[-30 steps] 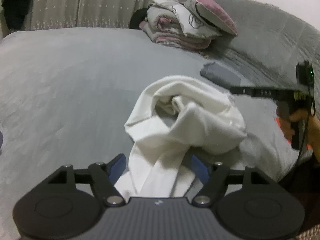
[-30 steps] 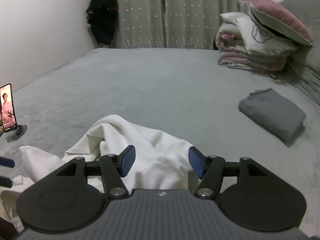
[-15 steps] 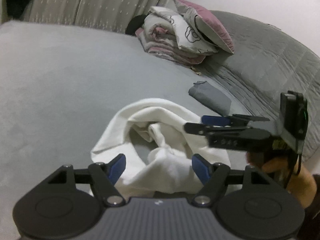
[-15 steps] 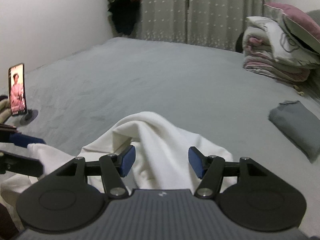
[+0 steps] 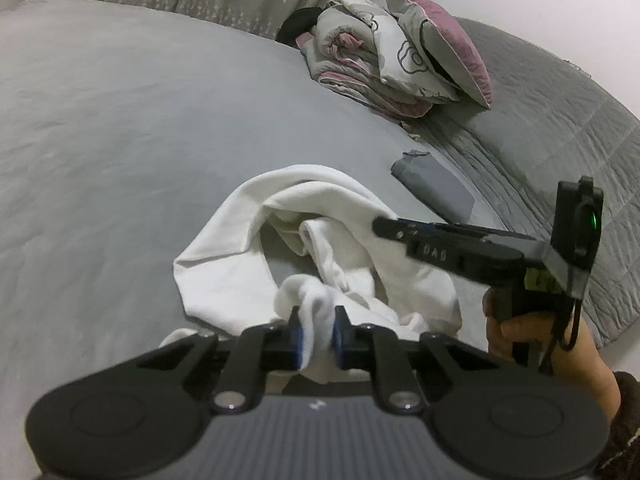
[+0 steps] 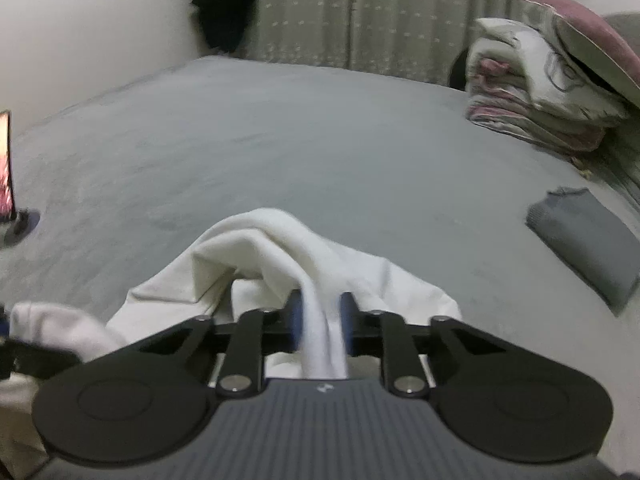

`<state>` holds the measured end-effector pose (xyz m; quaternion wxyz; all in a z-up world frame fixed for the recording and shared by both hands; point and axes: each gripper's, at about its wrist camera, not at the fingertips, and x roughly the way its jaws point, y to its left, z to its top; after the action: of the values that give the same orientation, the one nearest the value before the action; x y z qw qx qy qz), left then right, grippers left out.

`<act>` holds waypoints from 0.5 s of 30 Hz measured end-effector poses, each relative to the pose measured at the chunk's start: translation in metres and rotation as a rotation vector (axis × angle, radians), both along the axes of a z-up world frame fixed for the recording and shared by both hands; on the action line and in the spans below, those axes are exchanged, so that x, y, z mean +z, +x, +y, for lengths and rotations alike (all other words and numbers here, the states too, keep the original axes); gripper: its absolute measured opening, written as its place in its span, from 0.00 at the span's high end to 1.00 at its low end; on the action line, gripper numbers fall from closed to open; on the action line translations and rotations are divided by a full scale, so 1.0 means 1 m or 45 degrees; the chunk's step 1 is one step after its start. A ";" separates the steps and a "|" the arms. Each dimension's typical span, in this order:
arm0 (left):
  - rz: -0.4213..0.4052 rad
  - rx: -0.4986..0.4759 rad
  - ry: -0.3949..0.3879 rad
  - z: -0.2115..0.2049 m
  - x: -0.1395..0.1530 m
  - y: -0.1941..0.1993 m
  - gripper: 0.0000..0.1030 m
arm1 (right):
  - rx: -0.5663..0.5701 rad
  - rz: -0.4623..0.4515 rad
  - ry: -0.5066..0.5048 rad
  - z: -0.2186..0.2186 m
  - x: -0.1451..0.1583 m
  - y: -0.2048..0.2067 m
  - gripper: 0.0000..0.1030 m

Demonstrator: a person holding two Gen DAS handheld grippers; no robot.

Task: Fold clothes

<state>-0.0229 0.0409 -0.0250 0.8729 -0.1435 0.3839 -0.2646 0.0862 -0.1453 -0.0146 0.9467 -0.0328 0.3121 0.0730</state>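
Both grippers just went from apart to clamped: left gripper [image 5: 316,334] closing, right gripper [image 6: 320,320] pinching crumpled white cotton garment [image 5: 320,240], lower centre; lift-and-spread next.

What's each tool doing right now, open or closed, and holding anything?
Left tool: closing, its pads already pressing a bunched fold of the white garment.
Right tool: shut on another fold of the same white garment.

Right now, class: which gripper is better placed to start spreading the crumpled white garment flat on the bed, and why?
Probably neither alone. The left gripper is closing on a bunched end of the white garment, and the right gripper is shut on another fold. Both hold cloth, so drawing them apart together looks best.
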 end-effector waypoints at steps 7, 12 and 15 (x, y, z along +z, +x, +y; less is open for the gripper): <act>-0.099 0.026 -0.025 0.015 0.011 -0.012 0.88 | -0.072 -0.088 0.081 -0.009 0.018 -0.020 0.95; -0.157 0.067 -0.048 0.034 0.018 -0.020 0.88 | -0.122 -0.174 0.123 -0.025 0.034 -0.045 0.95; -0.175 0.083 -0.048 0.045 0.020 -0.025 0.88 | -0.147 -0.191 0.159 -0.038 0.040 -0.058 0.95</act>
<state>-0.0479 0.0859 -0.0052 0.9026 -0.1539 0.3129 -0.2523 0.0285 -0.1838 0.0258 0.9702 0.0389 0.2368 0.0348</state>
